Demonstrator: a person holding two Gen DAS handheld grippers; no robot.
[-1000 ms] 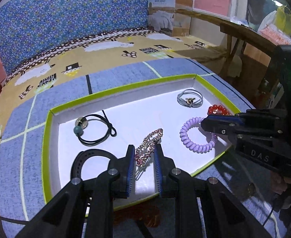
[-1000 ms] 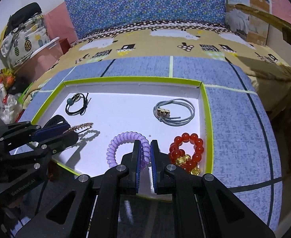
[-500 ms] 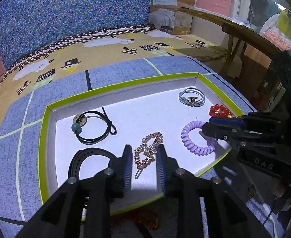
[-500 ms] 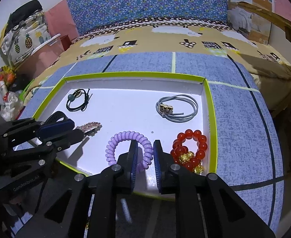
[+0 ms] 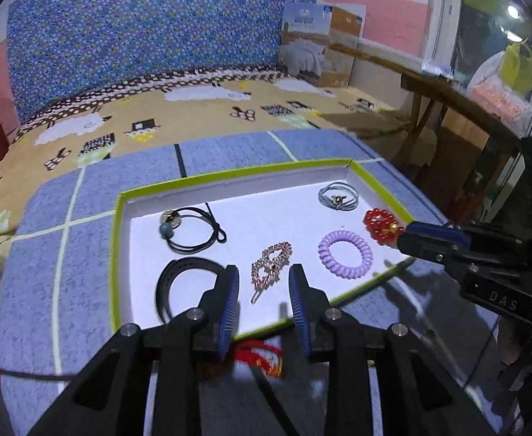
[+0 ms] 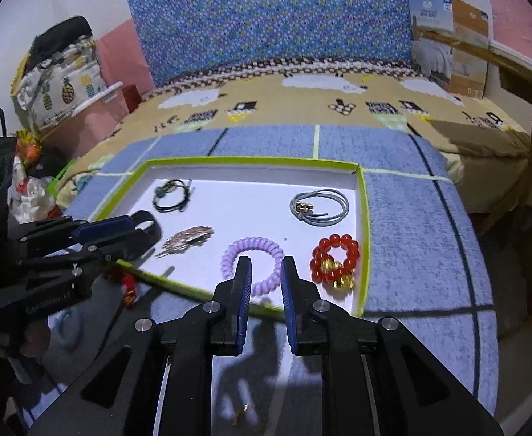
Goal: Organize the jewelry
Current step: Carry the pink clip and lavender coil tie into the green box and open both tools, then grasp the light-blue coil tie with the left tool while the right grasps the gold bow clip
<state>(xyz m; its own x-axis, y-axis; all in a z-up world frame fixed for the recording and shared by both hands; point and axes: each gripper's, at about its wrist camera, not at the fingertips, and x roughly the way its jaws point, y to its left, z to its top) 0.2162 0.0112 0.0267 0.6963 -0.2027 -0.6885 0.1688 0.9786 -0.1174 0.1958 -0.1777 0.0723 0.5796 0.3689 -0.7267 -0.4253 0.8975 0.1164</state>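
A white tray with a green rim (image 5: 115, 239) (image 6: 360, 218) holds a rhinestone hair clip (image 5: 271, 259) (image 6: 189, 237), a purple coil hair tie (image 5: 345, 254) (image 6: 253, 267), a red bead bracelet (image 5: 380, 221) (image 6: 335, 261), a grey cord bracelet (image 5: 338, 199) (image 6: 320, 206), a black cord with a teal bead (image 5: 193, 230) (image 6: 169, 198) and a black band (image 5: 182, 279). My left gripper (image 5: 262, 283) is open and empty, just short of the clip. My right gripper (image 6: 264, 272) is open and empty, near the coil tie.
The tray lies on a blue patchwork bedcover (image 6: 411, 189). A red tasselled item (image 5: 262, 358) lies on the cover under the left gripper, outside the tray. A cardboard box (image 5: 320, 47) and a wooden rail (image 5: 447, 91) stand at the back right.
Both grippers opened wider and drew back from the tray. The hair clip and the purple coil tie, released, now lie on the tray floor.
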